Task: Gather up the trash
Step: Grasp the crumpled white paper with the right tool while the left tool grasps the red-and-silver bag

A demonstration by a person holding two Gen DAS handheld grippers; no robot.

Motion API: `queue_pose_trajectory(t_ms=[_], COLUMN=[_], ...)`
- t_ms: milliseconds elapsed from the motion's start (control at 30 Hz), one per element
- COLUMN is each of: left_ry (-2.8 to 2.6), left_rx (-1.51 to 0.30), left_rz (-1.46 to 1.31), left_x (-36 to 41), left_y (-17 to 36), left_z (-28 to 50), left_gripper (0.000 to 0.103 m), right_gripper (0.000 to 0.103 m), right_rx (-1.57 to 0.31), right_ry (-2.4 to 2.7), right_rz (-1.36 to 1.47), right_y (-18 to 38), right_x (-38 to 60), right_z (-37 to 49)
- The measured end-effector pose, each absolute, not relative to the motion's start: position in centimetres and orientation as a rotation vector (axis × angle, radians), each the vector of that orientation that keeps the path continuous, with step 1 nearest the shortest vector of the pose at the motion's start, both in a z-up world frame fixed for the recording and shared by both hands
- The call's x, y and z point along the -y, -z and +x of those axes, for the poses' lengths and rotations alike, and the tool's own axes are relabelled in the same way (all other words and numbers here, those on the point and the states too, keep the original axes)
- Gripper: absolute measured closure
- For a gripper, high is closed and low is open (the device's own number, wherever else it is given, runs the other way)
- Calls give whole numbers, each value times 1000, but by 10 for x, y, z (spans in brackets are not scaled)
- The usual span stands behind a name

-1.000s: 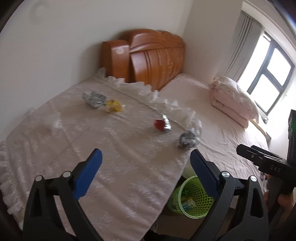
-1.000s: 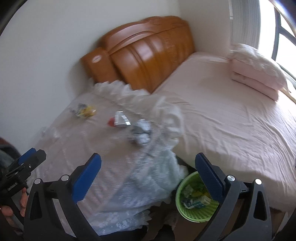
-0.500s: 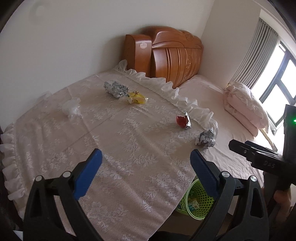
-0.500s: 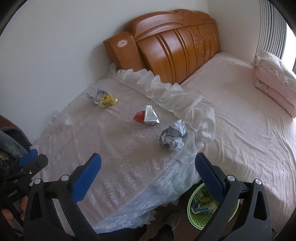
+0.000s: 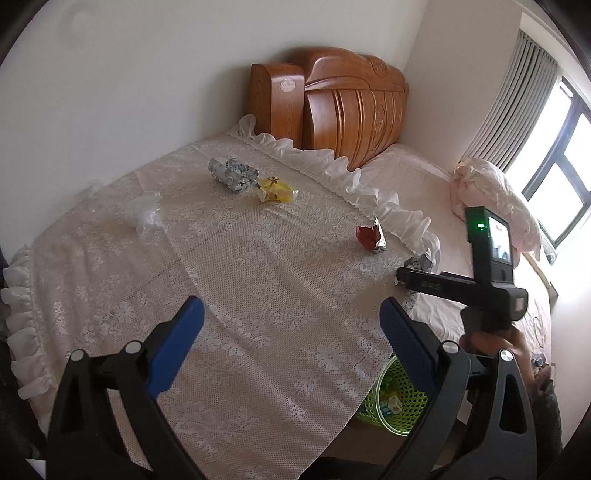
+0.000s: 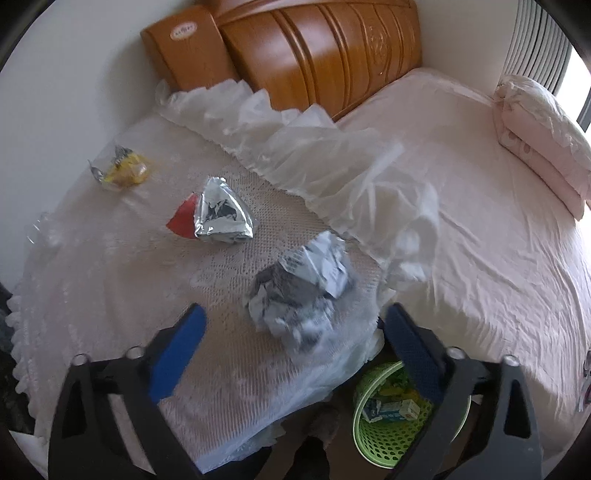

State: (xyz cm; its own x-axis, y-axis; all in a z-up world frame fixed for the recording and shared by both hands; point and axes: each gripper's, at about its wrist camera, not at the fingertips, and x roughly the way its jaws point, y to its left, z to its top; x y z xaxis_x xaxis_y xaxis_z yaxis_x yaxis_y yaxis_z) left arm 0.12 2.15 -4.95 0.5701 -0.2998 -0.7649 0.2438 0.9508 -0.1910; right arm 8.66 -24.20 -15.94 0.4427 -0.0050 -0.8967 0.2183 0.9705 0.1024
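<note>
My left camera looks down across the lace-covered desk (image 5: 258, 295) from farther back; my right sits close above the crumpled paper (image 6: 299, 288). Both share the green basket (image 6: 388, 435) and headboard (image 5: 354, 110).

A lace-covered tabletop (image 6: 110, 280) is carrying a crumpled paper ball (image 6: 301, 291), a red-and-silver wrapper (image 6: 214, 218), a yellow wrapper (image 6: 125, 170), a grey foil wrapper (image 5: 232, 173) and clear plastic (image 5: 144, 214).

Sunlit bedroom (image 5: 369, 22), wooden headboard (image 5: 354, 110)

Bright daylight from window (image 5: 554, 155), glare there; fisheye edge warp; right view motion-blurred.
</note>
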Motion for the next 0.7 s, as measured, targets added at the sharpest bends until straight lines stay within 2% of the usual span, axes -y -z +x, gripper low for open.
queue_pose_trajectory(t_ms=[100,167,267,700], left_ry=[322,325,334,441], left_rx=[-916,-919,-926,-943], left_rz=[-68,-68,-67,-4], left_x=[-20,-19,-15,38], left_y=[51,51,53,63], left_z=[2,3,5,30], left_gripper=[11,11,11,11], right_gripper=[29,49,59,61], right_rx=[-1105,-1102,-1087,-1021], right_ry=[135,136,126,113], right_rz=[200,192,211,221], right_y=[162,164,163,141], right_x=[235,236,238,258], right_z=[91,93,93,71])
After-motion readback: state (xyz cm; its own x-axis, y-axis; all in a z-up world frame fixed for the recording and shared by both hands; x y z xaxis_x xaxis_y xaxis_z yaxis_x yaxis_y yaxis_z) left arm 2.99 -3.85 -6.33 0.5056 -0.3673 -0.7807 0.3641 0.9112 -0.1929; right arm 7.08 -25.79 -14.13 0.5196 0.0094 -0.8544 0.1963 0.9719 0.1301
